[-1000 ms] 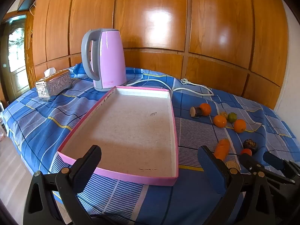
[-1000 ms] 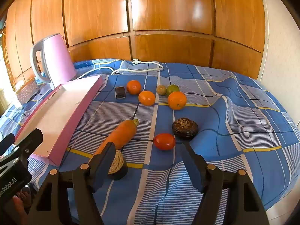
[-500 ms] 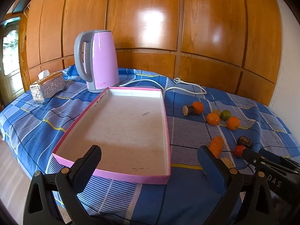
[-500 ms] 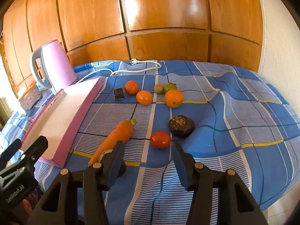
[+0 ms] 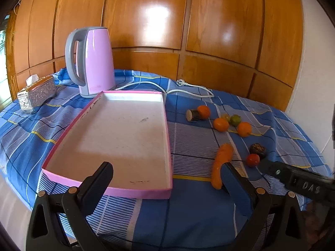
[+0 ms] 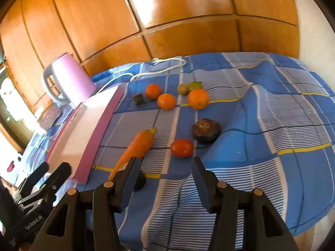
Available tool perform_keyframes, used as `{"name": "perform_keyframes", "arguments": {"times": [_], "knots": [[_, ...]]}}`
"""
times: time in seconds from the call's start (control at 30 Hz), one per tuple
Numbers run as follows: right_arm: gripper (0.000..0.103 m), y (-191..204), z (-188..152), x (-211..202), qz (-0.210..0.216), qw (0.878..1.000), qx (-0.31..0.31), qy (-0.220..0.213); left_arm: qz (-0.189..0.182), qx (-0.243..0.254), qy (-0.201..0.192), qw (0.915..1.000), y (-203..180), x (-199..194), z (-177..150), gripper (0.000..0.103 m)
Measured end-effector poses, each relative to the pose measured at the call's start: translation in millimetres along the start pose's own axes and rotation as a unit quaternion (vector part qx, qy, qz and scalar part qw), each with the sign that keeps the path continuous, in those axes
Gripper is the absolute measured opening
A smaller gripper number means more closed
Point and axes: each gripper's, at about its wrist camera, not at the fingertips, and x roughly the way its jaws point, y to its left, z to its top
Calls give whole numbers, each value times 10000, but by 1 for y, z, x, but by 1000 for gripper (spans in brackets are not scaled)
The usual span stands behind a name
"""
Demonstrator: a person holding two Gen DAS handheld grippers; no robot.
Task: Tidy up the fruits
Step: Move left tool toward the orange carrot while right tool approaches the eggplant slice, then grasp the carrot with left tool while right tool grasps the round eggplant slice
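Note:
A shallow pink tray with nothing in it lies on the blue checked cloth; its side shows in the right wrist view. Right of it lie a carrot, a red tomato, a dark brown fruit, three oranges, a lime and a small yellowish fruit. My left gripper is open and empty over the tray's near edge. My right gripper is open and empty, just short of the tomato and carrot tip.
A pink kettle stands behind the tray with its white cord across the cloth. A silver tissue box sits far left. A small dark cut piece lies by the oranges, another dark piece beneath my right gripper's left finger.
My right gripper has moved forward and tilted, closing in on the tomato and carrot. My left gripper has shifted, so the tray sits further left in its view.

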Motion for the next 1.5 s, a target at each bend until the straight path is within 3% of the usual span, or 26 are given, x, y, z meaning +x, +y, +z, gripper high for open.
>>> {"name": "perform_keyframes", "arguments": {"times": [0.07, 0.13, 0.2, 0.3, 0.37, 0.53, 0.87, 0.93, 1.0, 1.07, 1.3, 1.43, 1.5], "knots": [[53, 7, -2, 2, 6, 9999, -160, 43, -84, 21, 11, 10000, -1, -1, 0, 101], [53, 11, -3, 3, -39, 9996, -282, 49, -228, 113, 12, 9997, -6, -2, -1, 90], [49, 10, -4, 3, 25, 9995, -291, 81, -373, 201, 40, 9991, -9, -3, -2, 87], [45, 9, -4, 6, 130, 9995, -252, 156, -557, 317, 150, 9978, -14, -1, -4, 74], [41, 7, -3, 9, 381, 9988, -158, 250, -612, 338, 229, 9973, -16, 2, -5, 73], [41, 12, -4, 20, 811, 9956, -94, 468, -599, 252, 279, 9975, -12, 4, -5, 66], [41, 33, -9, 33, 310, 9958, -706, 497, -395, 200, 321, 9985, -9, 6, -5, 63], [32, 33, -9, 32, 362, 9958, -708, 461, -366, 246, 324, 9985, -10, 7, -5, 63], [32, 31, -8, 30, 123, 9968, -709, 350, -357, 280, 324, 9984, -11, 6, -5, 63], [15, 20, -4, 27, 94, 9986, -448, 272, -351, 295, 327, 9984, -12, 7, -5, 63], [18, 19, -3, 28, 82, 9989, -348, 295, -408, 397, 384, 9976, -16, 10, -5, 63], [36, 14, -1, 22, 478, 9984, -203, 203, -339, 268, 363, 9984, -11, 11, -4, 63], [37, 18, -2, 24, 551, 9978, -270, 267, -337, 138, 348, 9987, -6, 9, -4, 63]]}}
